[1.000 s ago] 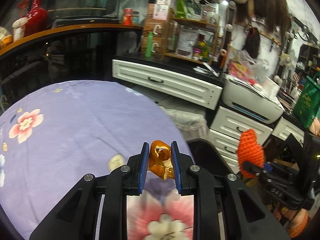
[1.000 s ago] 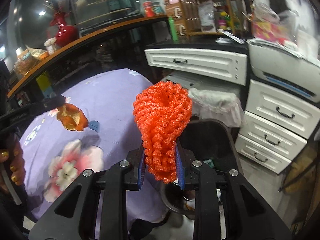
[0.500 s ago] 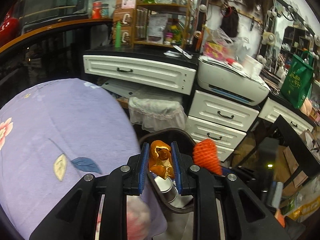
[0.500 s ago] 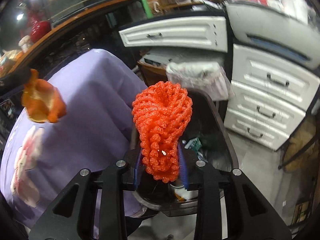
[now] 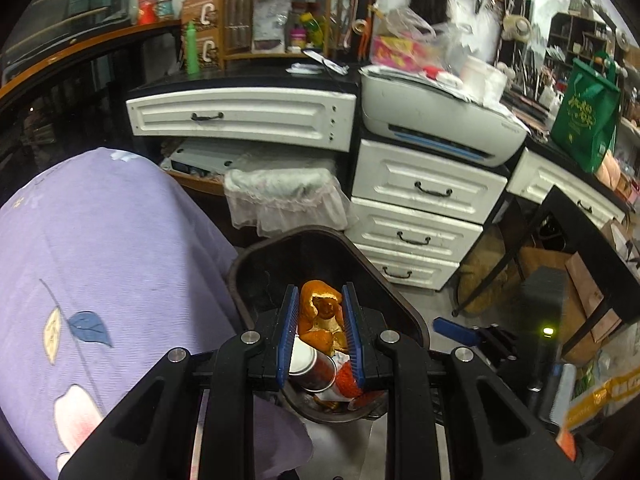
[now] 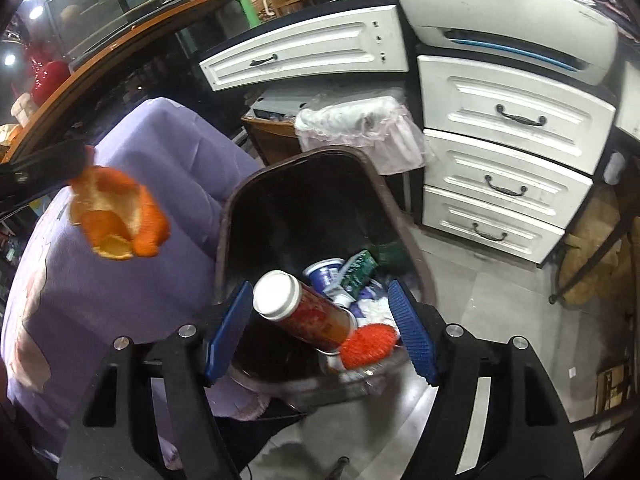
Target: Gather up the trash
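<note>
Purple floral tablecloth (image 5: 100, 248) drapes the table at left, its far edge cut off by the frame. Left gripper (image 5: 320, 330) sits clamped on a curl of orange peel (image 5: 320, 316), blue pads pressing both sides, held above the mouth of the dark trash bin (image 5: 400, 304). From the right wrist view the same peel (image 6: 118, 216) hangs at the left, blurred, its holder mostly out of frame. Bin (image 6: 228, 216) stands just beside the table's edge. Inside it: a red can with a white lid (image 6: 304, 314) lying tilted, an orange foam net (image 6: 368, 346) touching the can's lower end, a blue-and-white cup (image 6: 324, 270), and a green packet (image 6: 358, 272); smaller scraps beneath are too jumbled to name. Right gripper (image 6: 320, 332) hangs over the bin with its jaws spread wide, nothing between them. White drawers (image 6: 508, 152) stand behind, at right, under a printer (image 6: 512, 28) partly cropped.
</note>
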The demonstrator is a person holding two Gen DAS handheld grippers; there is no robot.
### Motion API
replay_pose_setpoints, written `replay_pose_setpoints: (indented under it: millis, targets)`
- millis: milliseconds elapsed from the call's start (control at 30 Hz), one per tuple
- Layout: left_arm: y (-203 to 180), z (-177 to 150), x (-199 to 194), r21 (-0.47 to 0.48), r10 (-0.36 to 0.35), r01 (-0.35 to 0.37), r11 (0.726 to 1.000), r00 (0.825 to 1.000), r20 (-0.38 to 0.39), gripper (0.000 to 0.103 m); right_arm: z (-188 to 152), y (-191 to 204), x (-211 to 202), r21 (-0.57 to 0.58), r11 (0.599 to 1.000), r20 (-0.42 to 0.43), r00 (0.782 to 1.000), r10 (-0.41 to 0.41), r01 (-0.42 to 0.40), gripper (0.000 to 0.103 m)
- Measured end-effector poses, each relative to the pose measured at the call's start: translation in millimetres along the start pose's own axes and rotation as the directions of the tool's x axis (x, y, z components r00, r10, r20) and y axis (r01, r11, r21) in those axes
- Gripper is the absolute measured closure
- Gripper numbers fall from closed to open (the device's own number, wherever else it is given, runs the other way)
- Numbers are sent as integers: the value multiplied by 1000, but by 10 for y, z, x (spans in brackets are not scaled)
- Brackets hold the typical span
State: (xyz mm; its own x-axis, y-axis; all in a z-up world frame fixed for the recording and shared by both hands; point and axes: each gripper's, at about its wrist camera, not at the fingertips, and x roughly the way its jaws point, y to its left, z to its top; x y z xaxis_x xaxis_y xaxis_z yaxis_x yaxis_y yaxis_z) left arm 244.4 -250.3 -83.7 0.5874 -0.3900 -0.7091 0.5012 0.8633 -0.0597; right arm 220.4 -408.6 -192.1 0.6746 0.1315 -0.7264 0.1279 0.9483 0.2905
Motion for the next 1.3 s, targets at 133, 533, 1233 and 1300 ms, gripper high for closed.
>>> replay_pose_setpoints:
  millis: [133, 533, 1233, 1300]
  targets:
    - [-114, -12, 153, 22, -8, 8, 1000, 999, -32, 80, -76, -125, -149, 11, 1000, 5, 1000, -29, 29, 33]
    - [-274, -40, 785, 40, -11, 18, 999, 986, -168, 80, -324, -358, -537, 50, 997, 22, 998, -62, 61, 32]
    - [-371, 28, 386, 42, -44, 47, 998, 997, -59, 28, -345, -296, -895, 63, 993, 95, 990, -102, 96, 22]
    - [-341, 35, 168, 35, -54, 54, 998, 998, -12, 24, -329, -250, -969, 64, 992, 112, 987, -118, 112, 22]
